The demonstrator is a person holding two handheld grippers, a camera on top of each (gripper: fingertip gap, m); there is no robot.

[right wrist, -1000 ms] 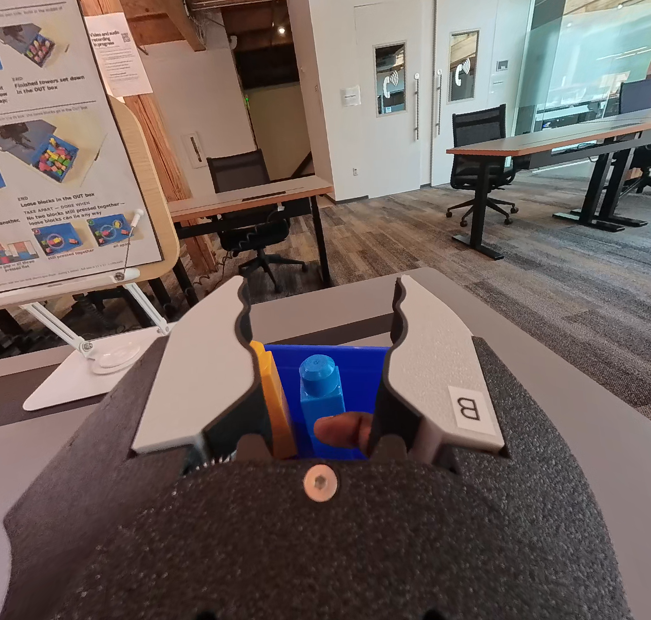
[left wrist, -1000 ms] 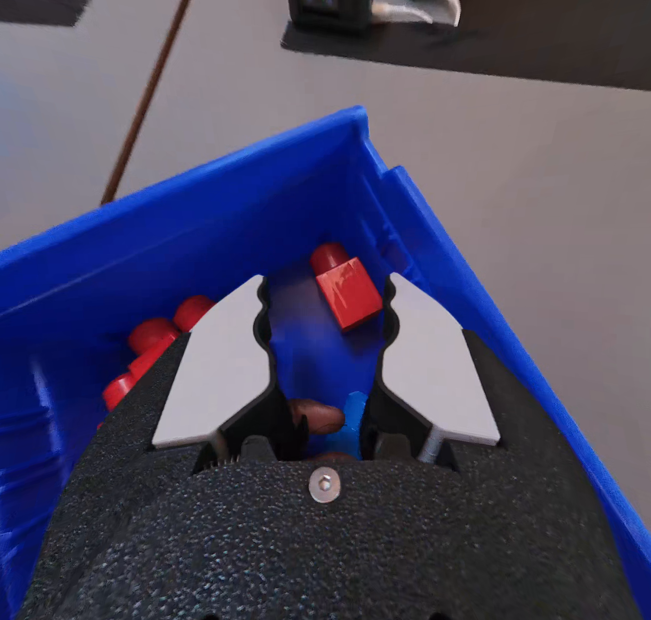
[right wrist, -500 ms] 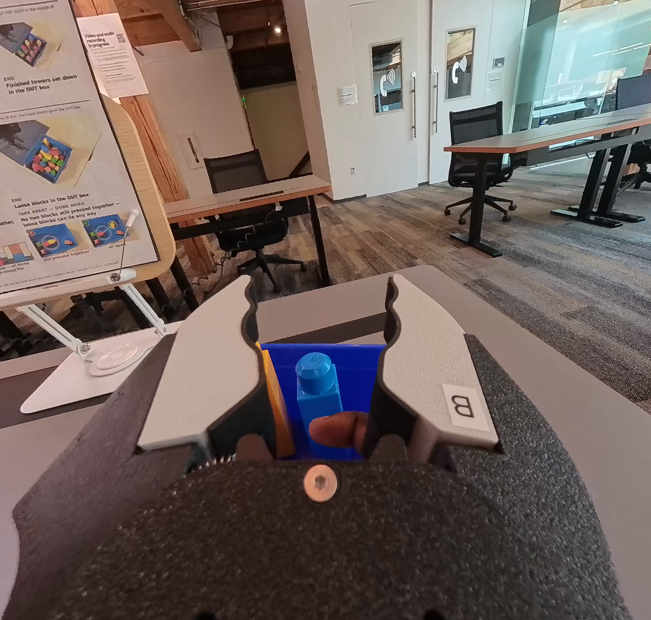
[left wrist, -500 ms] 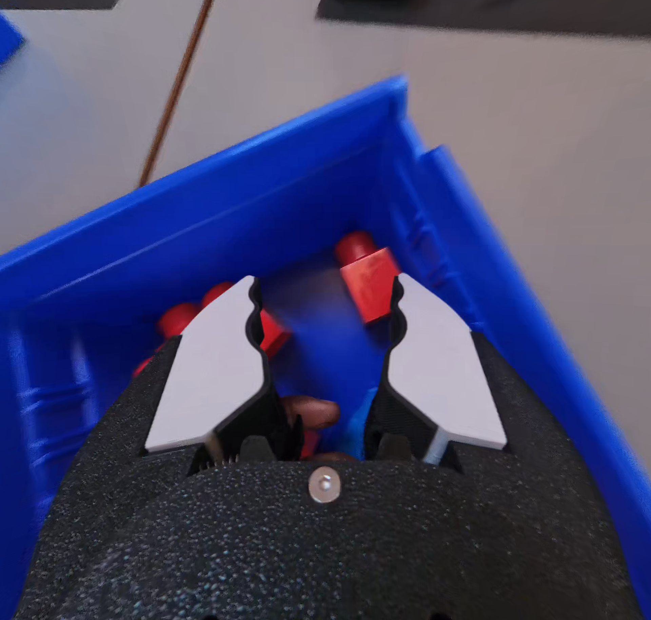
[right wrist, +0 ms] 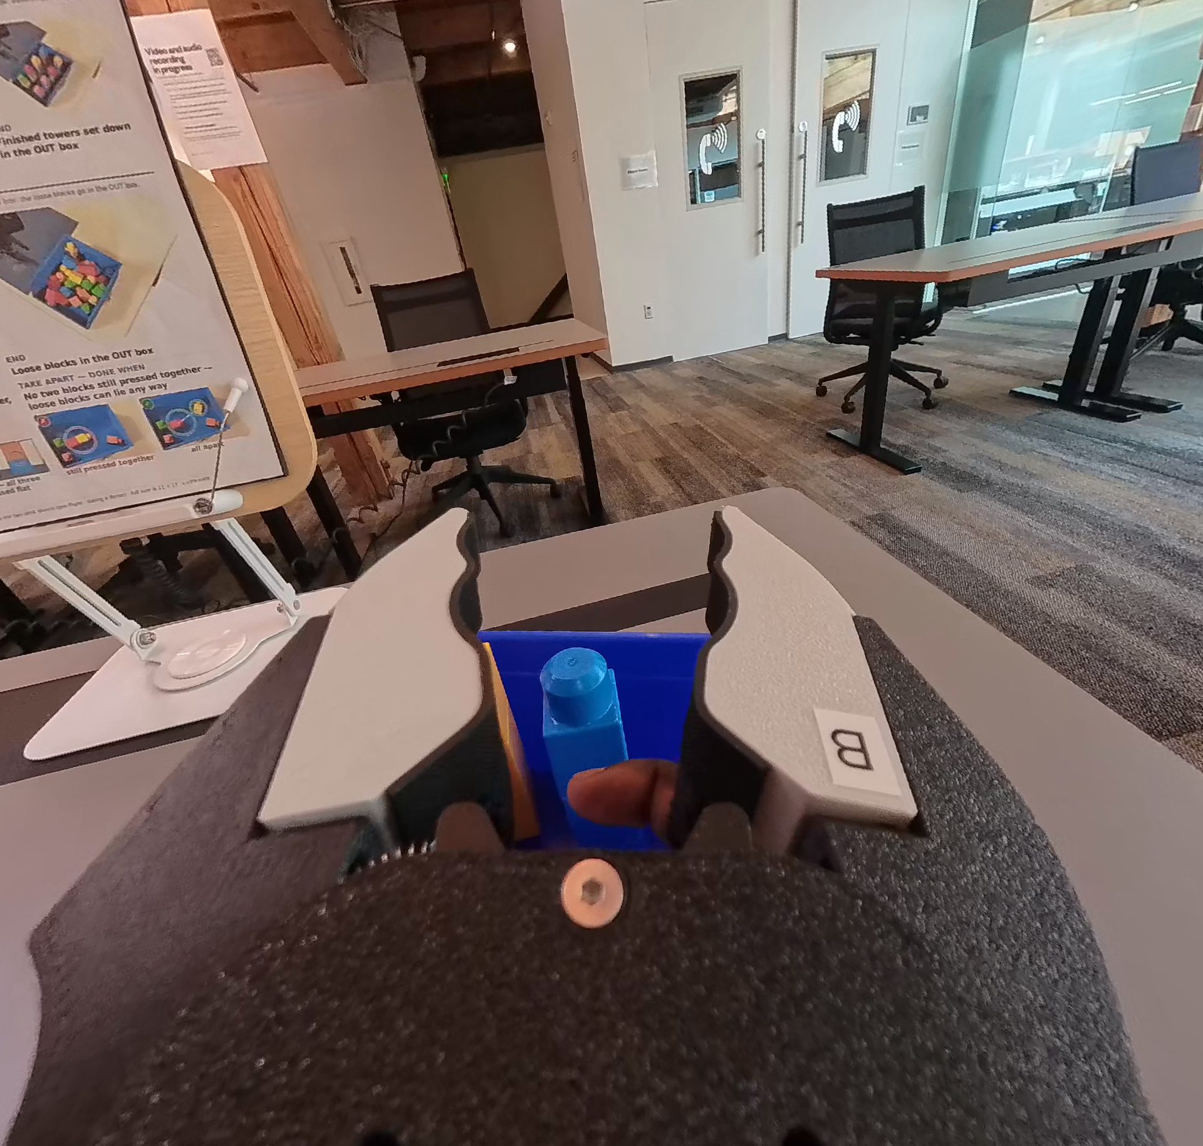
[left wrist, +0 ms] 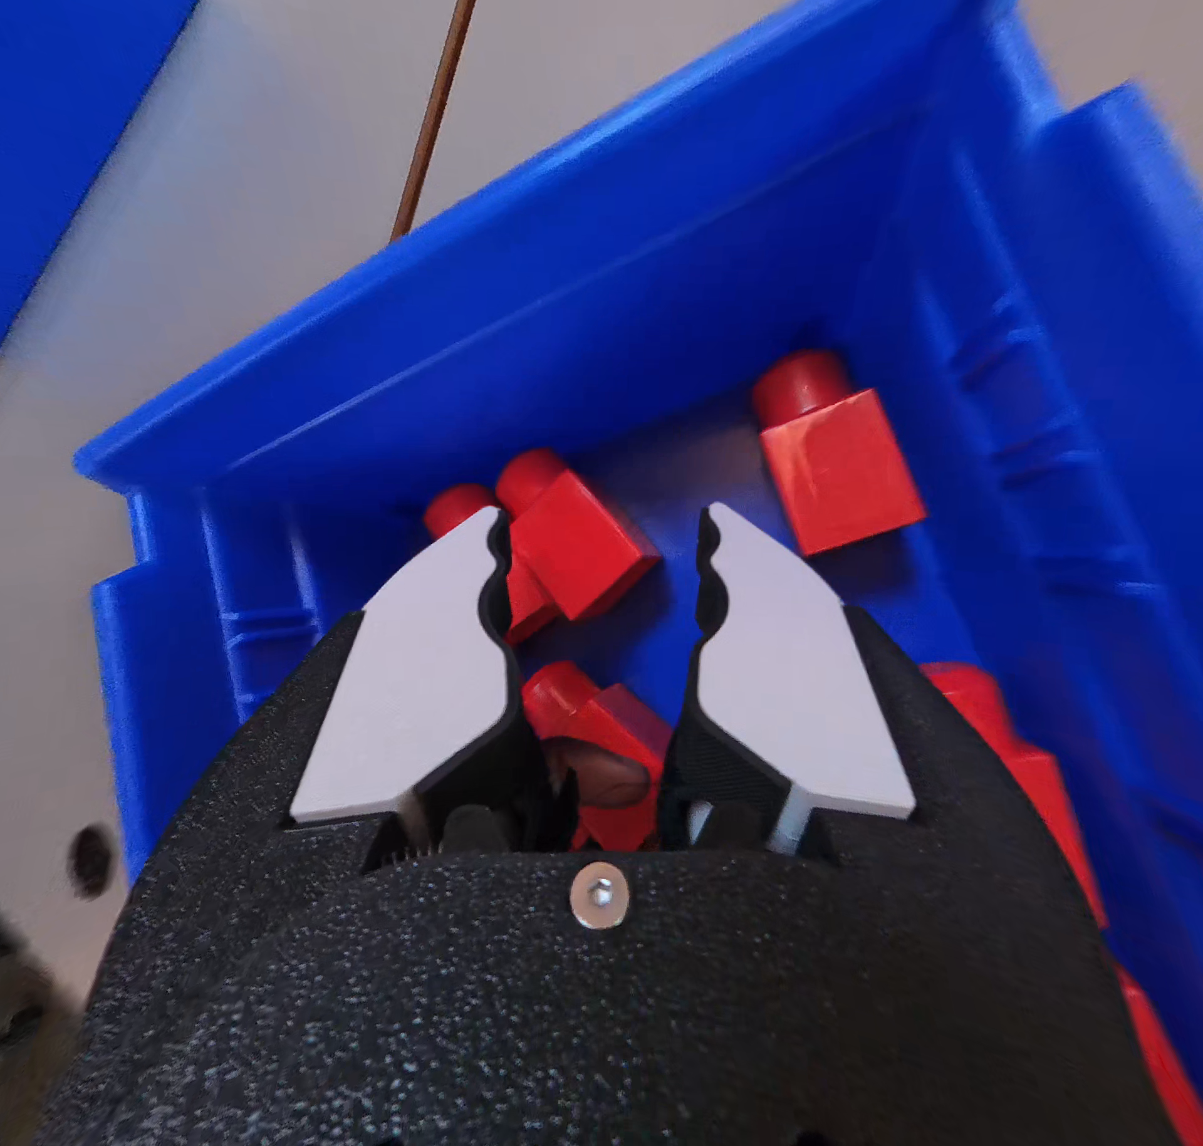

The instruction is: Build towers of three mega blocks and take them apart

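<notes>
In the left wrist view my left gripper (left wrist: 602, 529) is open and points down into a blue bin (left wrist: 456, 346). Several red mega blocks lie loose on the bin floor: one at the far right (left wrist: 840, 470), one by the left fingertip (left wrist: 573, 542), one low between the fingers (left wrist: 599, 717), not gripped. In the right wrist view my right gripper (right wrist: 591, 529) is open above another blue bin (right wrist: 651, 649). A blue block (right wrist: 582, 711) stands upright between its fingers, touching neither. An orange block (right wrist: 514, 757) shows against the left finger's inner side. A person's fingertip (right wrist: 618, 796) shows at the finger base.
A second blue bin's corner (left wrist: 78, 106) and a thin brown line (left wrist: 442, 86) on the grey table sit beyond the left bin. An instruction board on a white stand (right wrist: 130, 678) stands at the right view's left. Desks and office chairs lie beyond the table edge. Across from one pair of fingers to the other is roughly 80 centimetres.
My left gripper has moved leftward and closer over the bin, bringing more red blocks into view; the blue piece seen at its finger base is gone. The right gripper has barely moved.
</notes>
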